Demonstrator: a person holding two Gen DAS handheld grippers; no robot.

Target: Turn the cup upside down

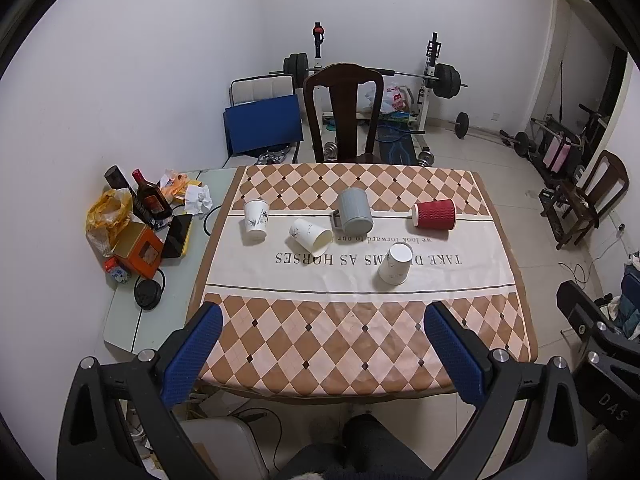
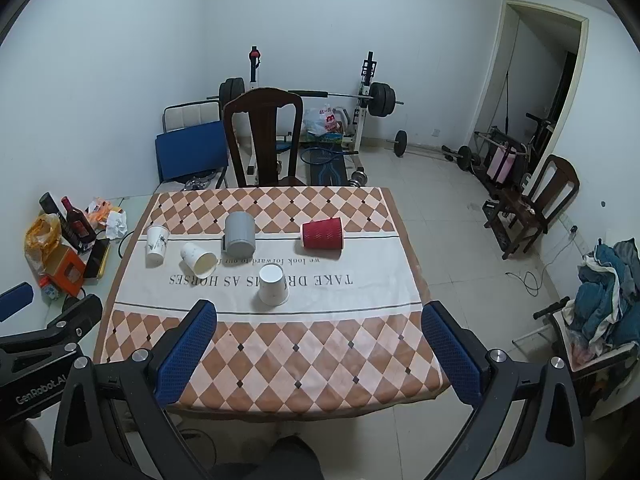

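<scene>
Several cups sit on the checkered tablecloth (image 1: pixel 360 344). A white paper cup (image 1: pixel 256 222) stands upright at the left. A second white cup (image 1: pixel 311 237) lies on its side, mouth toward me. A grey mug (image 1: pixel 354 210) stands upside down. A red ribbed cup (image 1: pixel 435 214) lies on its side. A third white cup (image 1: pixel 395 263) stands upside down, nearest me. They also show in the right wrist view: upright cup (image 2: pixel 156 245), tipped cup (image 2: pixel 198 259), mug (image 2: pixel 240 234), red cup (image 2: pixel 323 233), inverted cup (image 2: pixel 273 284). My left gripper (image 1: pixel 324 318) and right gripper (image 2: pixel 320 314) are open, empty, above the near table edge.
A dark wooden chair (image 1: pixel 344 112) stands behind the table. A side table (image 1: pixel 168 288) at the left holds bottles (image 1: pixel 150 198), an orange box (image 1: pixel 138 250), bags and cables. Weights and a bench fill the back. Another chair (image 2: pixel 532 208) and clothes stand to the right.
</scene>
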